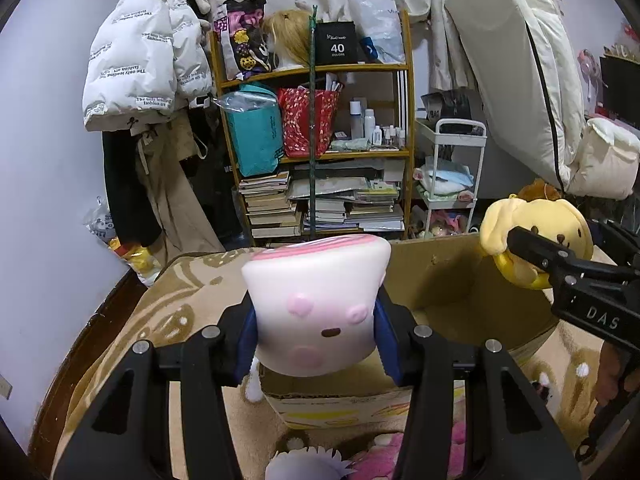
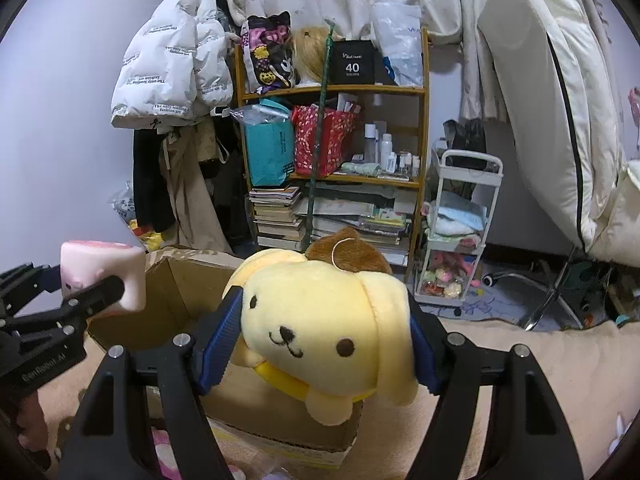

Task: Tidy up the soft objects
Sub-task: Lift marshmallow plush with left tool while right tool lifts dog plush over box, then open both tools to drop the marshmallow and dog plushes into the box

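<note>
My left gripper is shut on a white and pink marshmallow squishy, held above an open cardboard box. The squishy also shows at the left of the right wrist view. My right gripper is shut on a yellow dog plush with a brown beret, held over the same box. The plush shows at the right of the left wrist view, in the right gripper.
The box stands on a beige patterned blanket. Pink and white soft toys lie in front of it. Behind are a crowded wooden bookshelf, a white cart, hanging coats and a bedding roll.
</note>
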A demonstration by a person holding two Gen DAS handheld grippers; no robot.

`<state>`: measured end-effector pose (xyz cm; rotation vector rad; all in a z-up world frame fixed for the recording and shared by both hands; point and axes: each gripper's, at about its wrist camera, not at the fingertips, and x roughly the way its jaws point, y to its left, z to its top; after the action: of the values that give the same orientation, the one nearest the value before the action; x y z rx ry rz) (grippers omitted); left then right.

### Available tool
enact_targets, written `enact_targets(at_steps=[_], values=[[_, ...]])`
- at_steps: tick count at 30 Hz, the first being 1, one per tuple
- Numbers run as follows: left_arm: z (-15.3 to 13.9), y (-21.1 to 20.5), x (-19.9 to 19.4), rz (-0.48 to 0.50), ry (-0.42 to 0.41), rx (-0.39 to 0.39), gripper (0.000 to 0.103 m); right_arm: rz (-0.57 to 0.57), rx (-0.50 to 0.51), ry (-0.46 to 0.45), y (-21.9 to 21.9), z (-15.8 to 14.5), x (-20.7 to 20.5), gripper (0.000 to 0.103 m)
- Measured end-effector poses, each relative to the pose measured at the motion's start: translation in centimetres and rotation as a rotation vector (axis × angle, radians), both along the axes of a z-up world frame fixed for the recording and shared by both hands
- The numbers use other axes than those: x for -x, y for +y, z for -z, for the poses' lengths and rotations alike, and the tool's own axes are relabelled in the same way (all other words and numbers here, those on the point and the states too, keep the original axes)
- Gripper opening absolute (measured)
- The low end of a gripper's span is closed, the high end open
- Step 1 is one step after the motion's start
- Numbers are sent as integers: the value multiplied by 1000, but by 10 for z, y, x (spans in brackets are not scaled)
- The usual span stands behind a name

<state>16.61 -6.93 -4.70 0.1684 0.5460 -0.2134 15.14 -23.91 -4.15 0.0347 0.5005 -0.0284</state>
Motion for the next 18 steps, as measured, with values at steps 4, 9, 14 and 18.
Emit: enact_targets(at_steps=[4,9,14,18], values=[[9,-3,-4,5,32,-2,49,-8,-3,17,2,7,-4,78],[15,-8,-6,12,40,-25,50,-30,-9,33,7,12,-5,79],[21,-7,-8,-4,77,-35,53,-40,-10,60,10,18,-6,80],[24,-6,-10,-13,96,-39,57,-51,-11,87,12,23,-8,80]])
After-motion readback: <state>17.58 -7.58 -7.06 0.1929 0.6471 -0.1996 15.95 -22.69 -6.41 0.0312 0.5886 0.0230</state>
